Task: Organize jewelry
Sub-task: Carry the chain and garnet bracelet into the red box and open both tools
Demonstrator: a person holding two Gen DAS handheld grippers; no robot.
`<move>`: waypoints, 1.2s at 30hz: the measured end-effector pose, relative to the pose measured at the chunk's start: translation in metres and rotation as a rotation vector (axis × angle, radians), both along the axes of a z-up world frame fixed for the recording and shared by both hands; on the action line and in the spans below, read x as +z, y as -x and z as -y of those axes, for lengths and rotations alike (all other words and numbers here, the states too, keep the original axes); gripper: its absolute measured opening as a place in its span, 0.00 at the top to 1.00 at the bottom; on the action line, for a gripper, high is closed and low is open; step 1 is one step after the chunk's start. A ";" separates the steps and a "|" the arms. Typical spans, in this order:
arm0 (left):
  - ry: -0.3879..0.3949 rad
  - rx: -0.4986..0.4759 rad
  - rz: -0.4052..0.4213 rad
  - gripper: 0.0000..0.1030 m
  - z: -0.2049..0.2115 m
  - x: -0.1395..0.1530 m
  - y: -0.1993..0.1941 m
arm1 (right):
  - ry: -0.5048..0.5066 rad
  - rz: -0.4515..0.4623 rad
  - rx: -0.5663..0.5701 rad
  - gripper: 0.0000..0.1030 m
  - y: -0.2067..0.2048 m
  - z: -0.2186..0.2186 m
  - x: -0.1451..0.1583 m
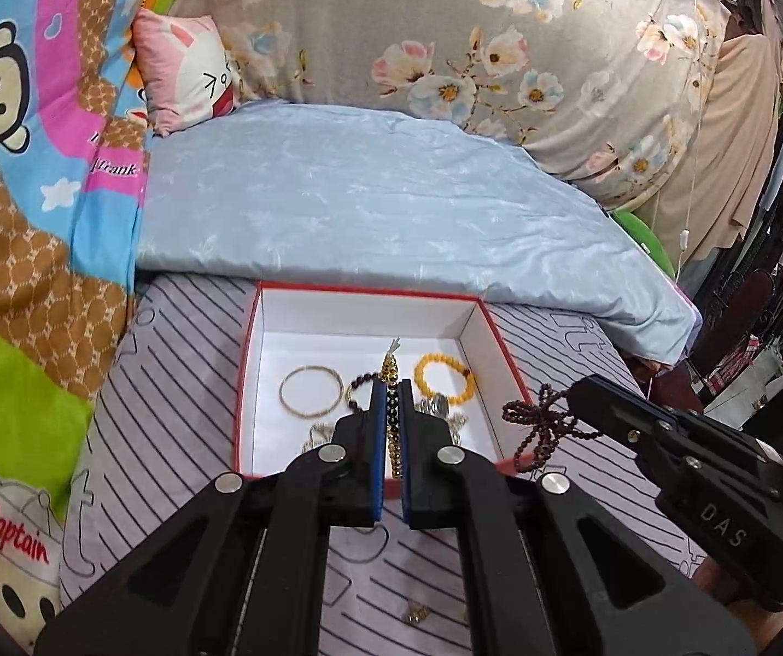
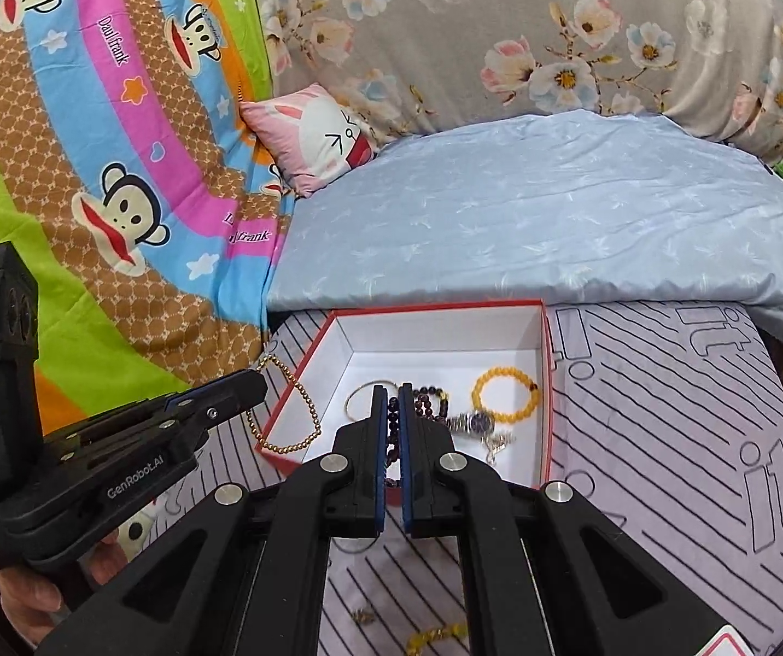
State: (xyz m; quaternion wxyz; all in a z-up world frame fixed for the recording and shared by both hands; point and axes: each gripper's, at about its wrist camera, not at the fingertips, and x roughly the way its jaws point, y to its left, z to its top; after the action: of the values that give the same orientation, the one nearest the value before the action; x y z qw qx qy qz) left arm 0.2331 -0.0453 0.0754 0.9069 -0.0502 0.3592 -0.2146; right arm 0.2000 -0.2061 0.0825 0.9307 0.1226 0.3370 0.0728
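Observation:
A red box with a white inside (image 1: 358, 317) (image 2: 348, 339) sits on the striped sheet. In it lie a thin gold bangle (image 1: 310, 389), a yellow bead bracelet (image 1: 444, 380) (image 2: 506, 394), a dark bead bracelet and a watch (image 2: 473, 423). My left gripper (image 1: 390, 388) is shut on a gold bead chain (image 1: 390, 410), which hangs over the box's left wall in the right wrist view (image 2: 287, 415). My right gripper (image 2: 393, 391) is shut on a dark red bead string (image 2: 393, 426), which dangles over the box's right edge (image 1: 544, 418).
A folded light blue quilt (image 1: 369, 202) lies behind the box. A pink cartoon pillow (image 1: 183, 71) and floral bedding (image 1: 473, 27) are at the back. Small gold pieces (image 1: 416, 613) (image 2: 435, 637) lie on the striped sheet near me. Clothes hang at the far right.

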 end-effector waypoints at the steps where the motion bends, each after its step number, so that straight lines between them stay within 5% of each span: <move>1: -0.002 0.002 0.002 0.97 0.002 0.000 -0.006 | 0.001 -0.001 -0.002 0.97 -0.005 0.000 -0.001; 18: -0.057 0.027 -0.045 0.97 0.016 -0.036 -0.077 | 0.013 -0.088 0.001 0.97 -0.101 -0.003 -0.043; 36: -0.102 0.059 -0.073 0.97 0.019 -0.060 -0.105 | 0.023 -0.139 -0.004 0.96 -0.128 -0.002 -0.071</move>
State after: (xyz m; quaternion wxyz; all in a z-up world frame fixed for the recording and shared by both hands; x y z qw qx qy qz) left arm 0.3376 -0.0640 0.0153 0.9006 -0.0223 0.4008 -0.1670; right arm 0.3283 -0.2037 0.0116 0.9066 0.1171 0.4012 0.0583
